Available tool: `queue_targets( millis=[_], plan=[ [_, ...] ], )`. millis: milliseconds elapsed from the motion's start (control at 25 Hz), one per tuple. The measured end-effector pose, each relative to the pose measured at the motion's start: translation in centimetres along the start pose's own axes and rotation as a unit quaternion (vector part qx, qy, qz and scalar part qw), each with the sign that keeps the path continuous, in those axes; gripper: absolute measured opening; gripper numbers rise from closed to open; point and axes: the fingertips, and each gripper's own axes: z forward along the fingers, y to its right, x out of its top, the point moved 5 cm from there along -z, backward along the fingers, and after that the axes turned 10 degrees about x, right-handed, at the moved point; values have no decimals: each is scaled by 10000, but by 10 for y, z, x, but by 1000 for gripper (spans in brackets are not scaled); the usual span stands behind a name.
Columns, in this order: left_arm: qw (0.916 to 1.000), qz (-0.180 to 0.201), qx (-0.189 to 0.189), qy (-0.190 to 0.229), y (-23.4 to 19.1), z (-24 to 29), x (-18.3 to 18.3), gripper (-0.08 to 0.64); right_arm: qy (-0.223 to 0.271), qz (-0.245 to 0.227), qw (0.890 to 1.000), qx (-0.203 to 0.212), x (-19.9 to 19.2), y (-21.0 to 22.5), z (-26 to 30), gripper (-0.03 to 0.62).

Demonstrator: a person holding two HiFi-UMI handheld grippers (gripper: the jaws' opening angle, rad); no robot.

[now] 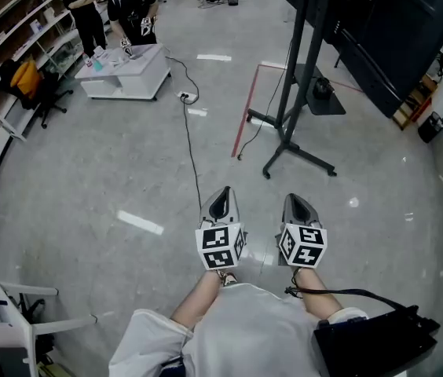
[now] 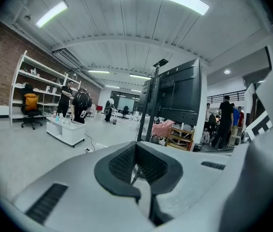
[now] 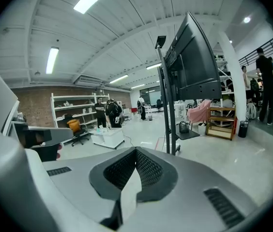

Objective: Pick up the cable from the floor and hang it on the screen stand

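Approaching the cable (image 1: 192, 159) is judged the step in hand; it lies on the floor, left of the screen stand (image 1: 292, 93) and well apart from it. Left gripper (image 1: 221, 201) and right gripper (image 1: 297, 206) are closed and empty. One gripper's jaws should be opened before it is lowered over the cable.

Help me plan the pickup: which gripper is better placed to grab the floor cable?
Left, probably. The cable runs straight toward the left gripper and passes close by its fingers, while the right gripper sits farther aside. Both are shut and empty.
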Motion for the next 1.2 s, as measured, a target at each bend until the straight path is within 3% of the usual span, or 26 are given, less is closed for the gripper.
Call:
queue_targets(
  millis=[480, 760, 1000, 1200],
  plan=[
    [9998, 146, -81, -50, -58, 56, 10, -2, 108, 324, 9993, -178, 6, -8, 71, 20],
    [9997, 97, -17, -241, -67, 94, 4, -2, -72, 458, 9986, -255, 6, 10, 109, 20],
    [9993, 64, 106, -341, -85, 132, 4, -2, -177, 562, 9981, -167, 9, 17, 157, 21],
    [9993, 62, 237, -298, -84, 193, 16, -2, -250, 439, 9987, 20, 32, 42, 216, 20]
  ],
)
